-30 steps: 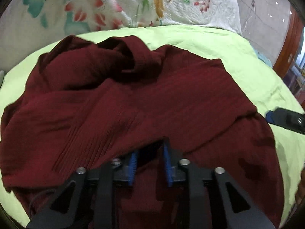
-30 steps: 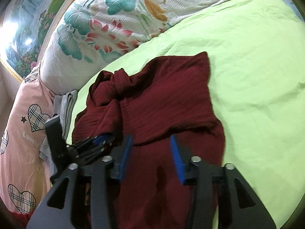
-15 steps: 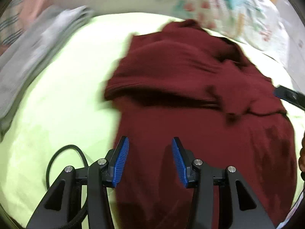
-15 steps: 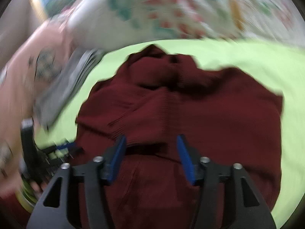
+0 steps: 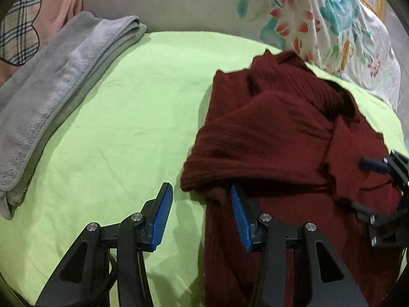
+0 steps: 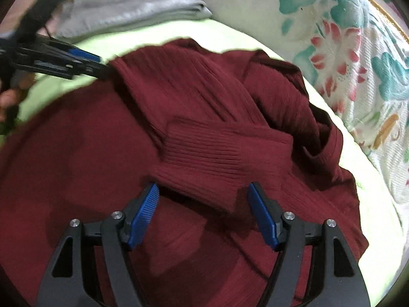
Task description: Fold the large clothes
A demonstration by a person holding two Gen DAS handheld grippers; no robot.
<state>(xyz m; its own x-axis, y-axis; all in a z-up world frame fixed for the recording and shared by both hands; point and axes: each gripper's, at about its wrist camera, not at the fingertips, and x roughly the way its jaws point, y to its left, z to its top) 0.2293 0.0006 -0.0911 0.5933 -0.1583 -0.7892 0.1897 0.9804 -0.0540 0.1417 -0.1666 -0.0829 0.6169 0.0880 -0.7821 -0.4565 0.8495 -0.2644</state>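
A dark red knit sweater [image 5: 288,138] lies partly folded on the lime-green bed sheet [image 5: 127,128], sleeves laid across its body. My left gripper [image 5: 200,204] is open and empty at the sweater's left edge, one finger over the sheet and one over the fabric. My right gripper [image 6: 203,199] is open and empty just above a ribbed sleeve cuff [image 6: 217,158] in the middle of the sweater [image 6: 89,153]. The right gripper also shows at the right edge of the left wrist view [image 5: 383,179]; the left one shows at the upper left of the right wrist view [image 6: 76,58].
A folded grey towel [image 5: 51,97] lies at the sheet's left side, also in the right wrist view [image 6: 143,7]. A floral quilt [image 5: 319,25] and a pink heart-print pillow [image 5: 30,23] bound the back. A black cable [image 5: 112,268] runs under my left gripper.
Both grippers swung leftward across the sweater. The left one opened and now sits at the sweater's left edge; the right one is now over the sleeve cuff.
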